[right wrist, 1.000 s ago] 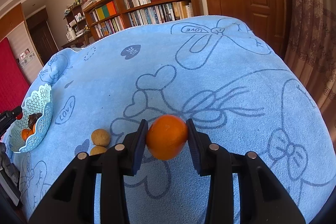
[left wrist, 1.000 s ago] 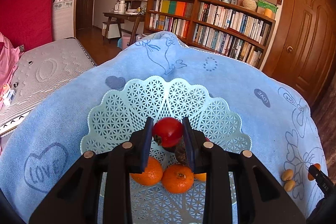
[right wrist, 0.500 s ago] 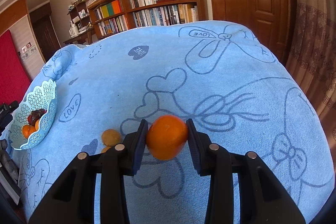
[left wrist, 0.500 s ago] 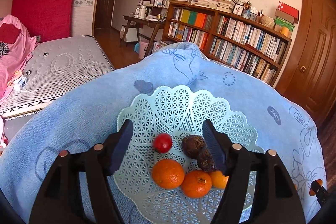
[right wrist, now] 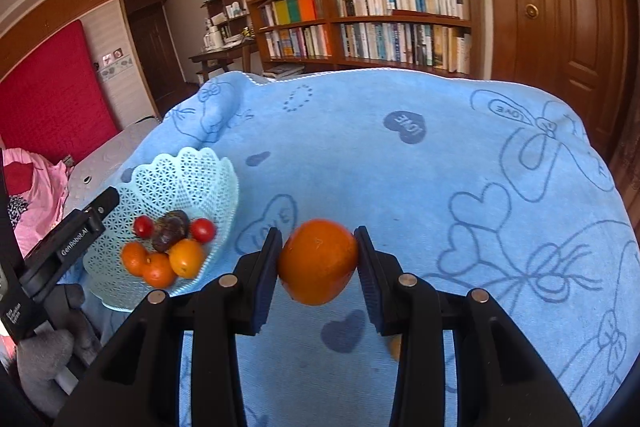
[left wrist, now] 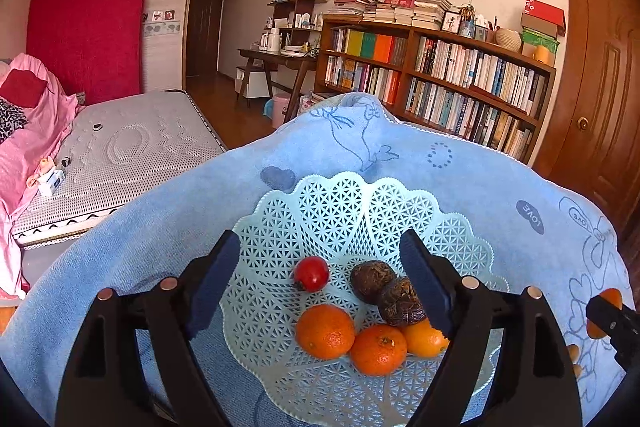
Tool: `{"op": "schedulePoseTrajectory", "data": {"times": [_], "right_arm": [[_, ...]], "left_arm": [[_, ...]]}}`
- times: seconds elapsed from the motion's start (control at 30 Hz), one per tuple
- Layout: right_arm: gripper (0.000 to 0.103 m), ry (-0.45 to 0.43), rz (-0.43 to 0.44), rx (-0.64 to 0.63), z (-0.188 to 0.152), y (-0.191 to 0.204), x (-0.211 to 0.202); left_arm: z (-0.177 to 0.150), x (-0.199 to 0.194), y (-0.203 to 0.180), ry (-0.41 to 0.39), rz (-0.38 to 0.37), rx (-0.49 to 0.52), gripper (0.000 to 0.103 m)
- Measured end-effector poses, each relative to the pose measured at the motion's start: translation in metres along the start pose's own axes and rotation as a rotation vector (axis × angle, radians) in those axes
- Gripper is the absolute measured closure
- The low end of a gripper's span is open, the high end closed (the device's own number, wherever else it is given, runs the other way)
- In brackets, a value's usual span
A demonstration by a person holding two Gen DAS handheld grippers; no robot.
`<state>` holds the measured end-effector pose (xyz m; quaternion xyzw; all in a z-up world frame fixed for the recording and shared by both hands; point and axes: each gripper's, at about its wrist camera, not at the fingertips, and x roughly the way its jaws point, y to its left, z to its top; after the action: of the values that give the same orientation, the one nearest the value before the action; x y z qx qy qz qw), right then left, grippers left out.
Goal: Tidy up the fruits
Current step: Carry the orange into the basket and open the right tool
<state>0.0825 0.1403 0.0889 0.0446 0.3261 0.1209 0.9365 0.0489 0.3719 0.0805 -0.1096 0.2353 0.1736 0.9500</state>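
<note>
— What have the right jaws got?

— The right gripper [right wrist: 317, 259] is clamped on an orange [right wrist: 317, 261], one pad pressed to each side of it, and the fruit hangs above the blue cloth [right wrist: 400, 167] that covers the tabletop.

— And the left jaws?

— Spread wide with nothing between them. The left gripper [left wrist: 322, 281] hovers over the pale mesh basket [left wrist: 332, 203], its two pads well apart on either side of the fruit lying inside.

— What lies in the basket?

— From the left wrist view: a small red tomato [left wrist: 311, 273] nearest the middle, two dark wrinkled fruits [left wrist: 388, 289] touching each other to its right, and three oranges in a row [left wrist: 368, 337] along the near side. The right wrist view shows a second red tomato [right wrist: 203, 230] on the far side of the dark fruits.

— Where does the basket sit?

— On the blue cloth, near its left edge, with the left gripper's black body just beside it in the right wrist view.

— Anything farther out?

— A bookshelf [left wrist: 440, 83] full of books along the back wall, a wooden door [right wrist: 560, 7] to its right, and a bed [left wrist: 128, 151] with pink bedding off to the left.
</note>
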Motion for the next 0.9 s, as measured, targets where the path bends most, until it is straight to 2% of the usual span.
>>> {"op": "schedulePoseTrajectory", "data": {"times": [0.1, 0.17, 0.4, 0.77, 0.9], "right_arm": [[0.065, 0.007, 0.030, -0.041, 0.006, 0.027, 0.009], [0.065, 0.014, 0.048, -0.065, 0.009, 0.043, 0.016], [0.065, 0.049, 0.073, -0.108, 0.014, 0.081, 0.039], [0.065, 0.108, 0.101, -0.144, 0.009, 0.106, 0.066], [0.064, 0.093, 0.098, -0.133, 0.010, 0.102, 0.063]], "left_arm": [[0.003, -0.005, 0.003, -0.024, 0.015, -0.010, 0.018], [0.006, -0.009, 0.005, -0.048, 0.034, -0.014, 0.012], [0.012, -0.018, 0.010, -0.080, 0.054, -0.010, 0.011], [0.017, -0.016, 0.032, -0.072, 0.070, -0.085, 0.007], [0.016, -0.014, 0.032, -0.065, 0.069, -0.090, 0.006]]}}
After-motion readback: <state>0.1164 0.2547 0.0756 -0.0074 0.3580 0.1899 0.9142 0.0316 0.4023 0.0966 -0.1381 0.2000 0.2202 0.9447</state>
